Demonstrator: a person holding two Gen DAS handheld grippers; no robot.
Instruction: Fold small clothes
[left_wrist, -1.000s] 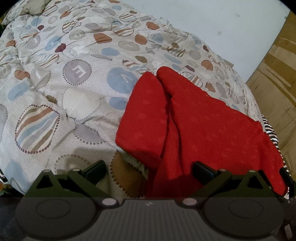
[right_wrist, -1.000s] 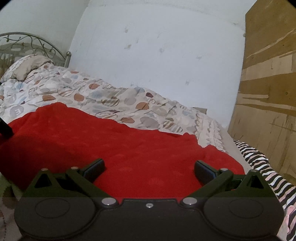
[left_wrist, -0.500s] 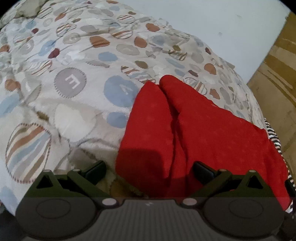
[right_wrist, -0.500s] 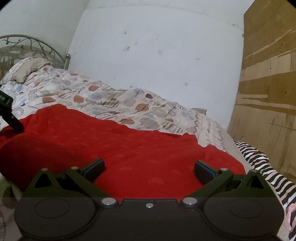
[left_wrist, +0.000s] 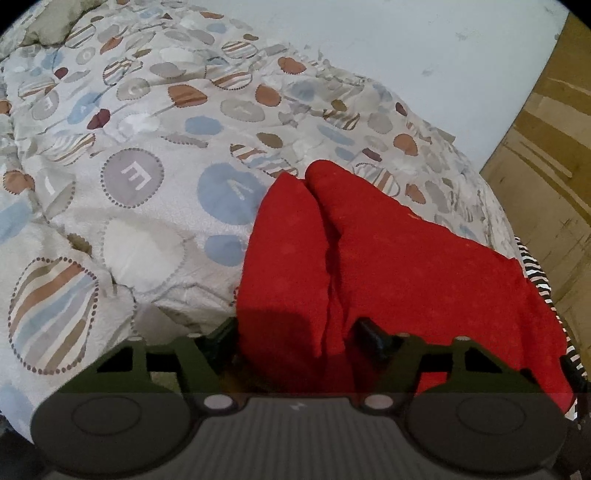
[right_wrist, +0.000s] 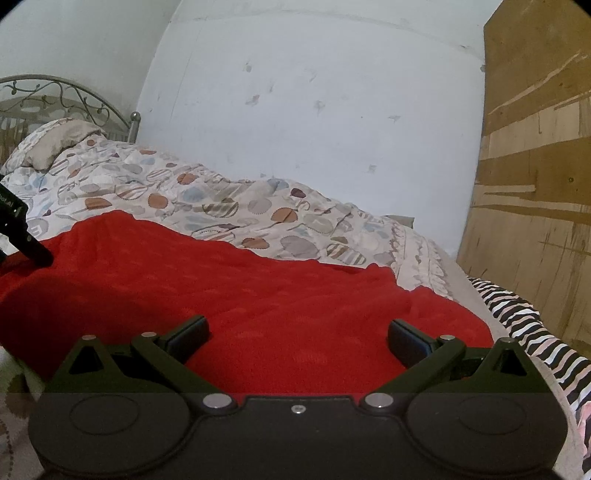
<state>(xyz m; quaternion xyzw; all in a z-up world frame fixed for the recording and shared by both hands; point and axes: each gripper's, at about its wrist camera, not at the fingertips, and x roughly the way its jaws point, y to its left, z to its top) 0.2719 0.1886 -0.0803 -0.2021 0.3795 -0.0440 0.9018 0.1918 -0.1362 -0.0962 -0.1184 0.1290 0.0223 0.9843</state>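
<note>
I'm seeing my right gripper (right_wrist: 297, 334) hovering with fingers spread wide over the red garment (right_wrist: 236, 291), which is lying on the patterned quilt (right_wrist: 221, 206).

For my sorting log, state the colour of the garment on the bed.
Solid red garment, no print that I can make out; the right wrist view shows it best.

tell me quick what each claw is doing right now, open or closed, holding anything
Left claw: partly closed around a fold of the red garment, not yet pinched shut.
Right claw: wide open over the red garment, holding nothing.
</note>
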